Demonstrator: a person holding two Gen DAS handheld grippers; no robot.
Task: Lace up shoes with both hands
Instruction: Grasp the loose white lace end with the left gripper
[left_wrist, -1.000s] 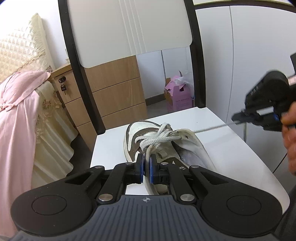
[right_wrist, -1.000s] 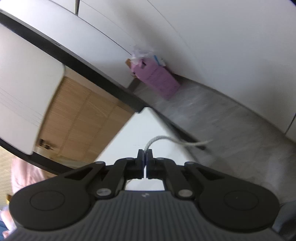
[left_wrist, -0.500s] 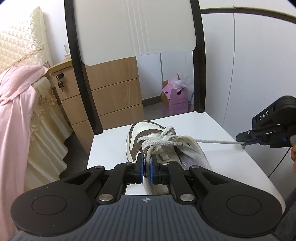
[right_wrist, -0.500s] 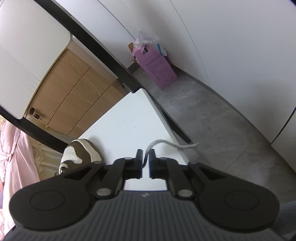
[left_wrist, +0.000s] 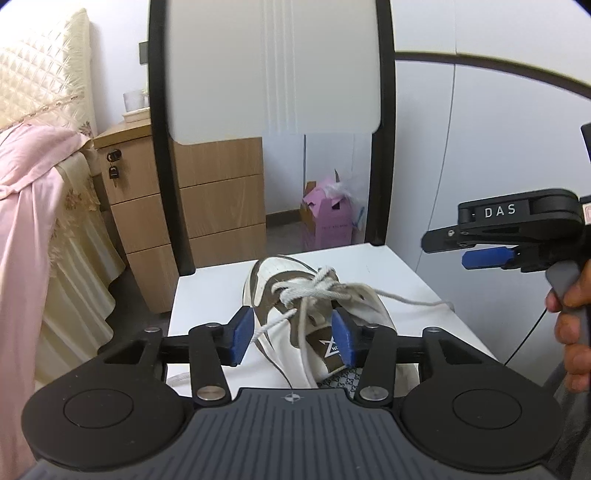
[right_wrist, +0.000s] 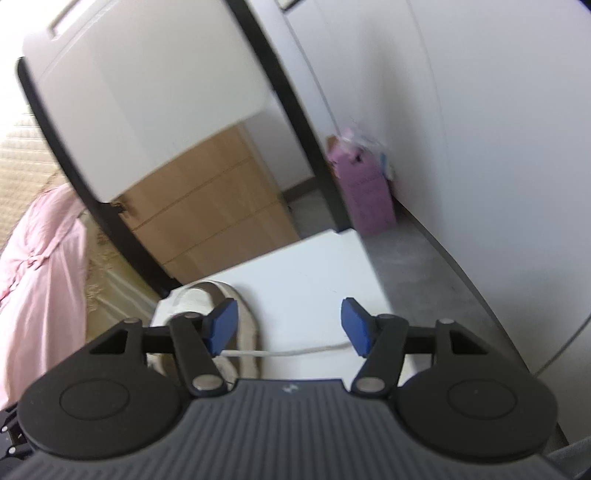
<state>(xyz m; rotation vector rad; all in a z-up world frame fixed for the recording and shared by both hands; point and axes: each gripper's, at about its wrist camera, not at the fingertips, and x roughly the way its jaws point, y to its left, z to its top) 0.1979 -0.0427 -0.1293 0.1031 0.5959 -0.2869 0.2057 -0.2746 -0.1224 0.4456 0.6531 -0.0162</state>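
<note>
1. A white chair (left_wrist: 388, 269) with a black frame fills the middle of both views; its seat carries the shoe.
2. Behind it stand a wooden drawer unit (left_wrist: 218, 206) and, to the left, a bed draped with pink cloth (left_wrist: 29, 206).
3. A pink box (left_wrist: 327, 221) sits on the floor by the white wall.
4. The shoe (left_wrist: 295, 306), white with brown trim, lies on the seat, nearer the seat's left side in the left wrist view.
5. The left gripper (left_wrist: 293, 336) hovers just over the shoe, its jaws opening; the blue pads stand apart on either side of the tongue, gripping nothing, with loose lace strands between them.
6. The right gripper (right_wrist: 288, 326), held by a hand (left_wrist: 570, 321), is off to the shoe's right, its jaws opening and holding nothing; a lace end lies across the seat below the gap.
7. The lace (left_wrist: 317, 286) is knotted on top of the shoe, one slack end trailing right over the seat.
</note>
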